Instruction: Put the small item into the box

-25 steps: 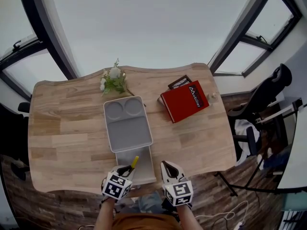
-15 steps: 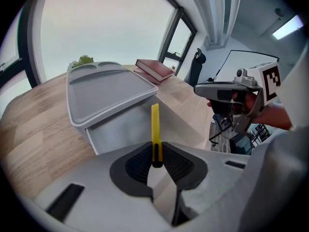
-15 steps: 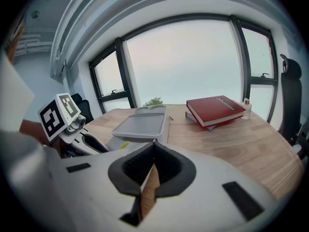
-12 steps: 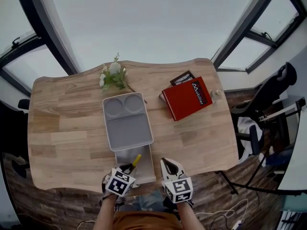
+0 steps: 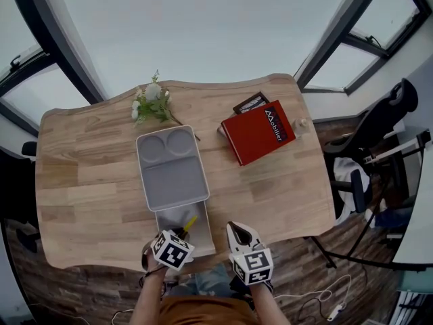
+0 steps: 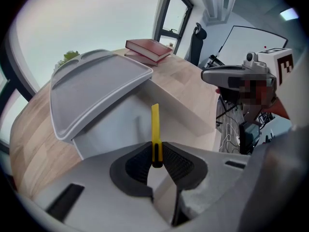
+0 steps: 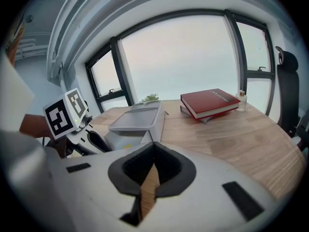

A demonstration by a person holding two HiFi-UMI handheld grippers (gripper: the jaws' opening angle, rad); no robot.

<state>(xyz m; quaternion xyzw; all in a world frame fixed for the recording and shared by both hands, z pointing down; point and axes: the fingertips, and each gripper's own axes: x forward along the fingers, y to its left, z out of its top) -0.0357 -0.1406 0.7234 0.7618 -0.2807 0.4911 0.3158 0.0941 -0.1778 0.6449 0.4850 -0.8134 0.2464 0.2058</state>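
A thin yellow stick (image 6: 155, 124) stands up between the jaws of my left gripper (image 6: 155, 148), which is shut on its lower end. It hangs over the uncovered near end of a grey box (image 5: 177, 220) at the table's front edge. The box's grey lid (image 5: 171, 168) lies pushed back over the far part. In the head view the yellow stick (image 5: 190, 223) points into the opening. My right gripper (image 5: 235, 229) hovers just right of the box, jaws shut with nothing between them; the right gripper (image 7: 154, 148) faces along the table.
A red book (image 5: 259, 131) lies on a darker one at the table's back right, with a small bottle (image 5: 300, 124) beside it. A sprig of white flowers (image 5: 150, 103) lies behind the lid. An office chair (image 5: 376, 131) stands off the table's right edge.
My left gripper with the yellow stick has crept slightly forward over the box's opening. The head view has shifted a little. The right gripper has barely moved.
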